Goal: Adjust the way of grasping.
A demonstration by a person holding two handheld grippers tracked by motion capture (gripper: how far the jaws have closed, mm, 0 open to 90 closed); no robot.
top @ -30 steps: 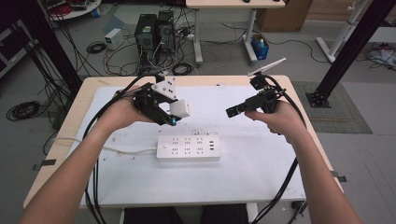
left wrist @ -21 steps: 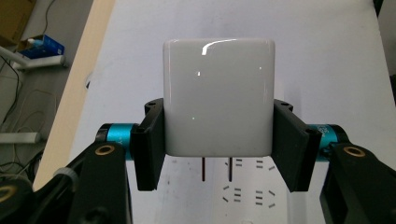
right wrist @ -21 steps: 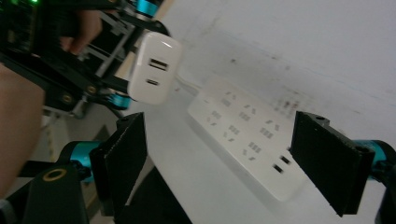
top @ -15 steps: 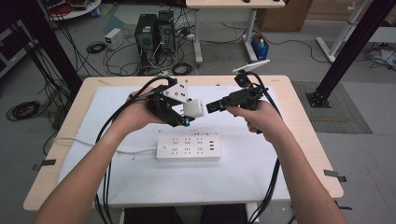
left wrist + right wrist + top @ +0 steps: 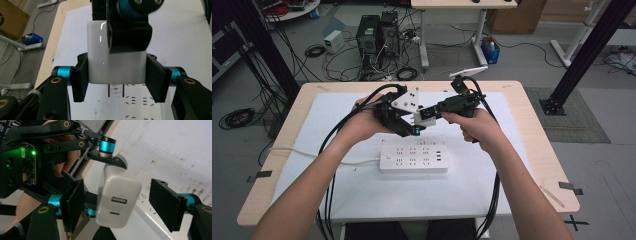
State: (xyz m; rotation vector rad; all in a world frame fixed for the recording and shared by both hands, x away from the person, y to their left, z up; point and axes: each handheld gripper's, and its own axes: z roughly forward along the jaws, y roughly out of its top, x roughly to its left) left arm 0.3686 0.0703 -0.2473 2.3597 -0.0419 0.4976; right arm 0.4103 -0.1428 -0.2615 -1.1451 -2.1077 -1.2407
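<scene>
A white USB charger is clamped by its two sides between the jaws of my left gripper, above the table's middle. In the high view the charger is a small white block between the two hands, with my left gripper shut on it. My right gripper is open, its pads standing either side of the charger's port end with a gap on each side. From above, the right gripper points left at the charger.
A white power strip lies on the white mat just below the grippers, its cord running off to the left. Black cables trail from both grippers over the table's near edge. The wooden table edge borders the mat.
Both hands have come together over the middle of the table. The right gripper swung left and now has its open jaws around the charger that the left gripper holds.
</scene>
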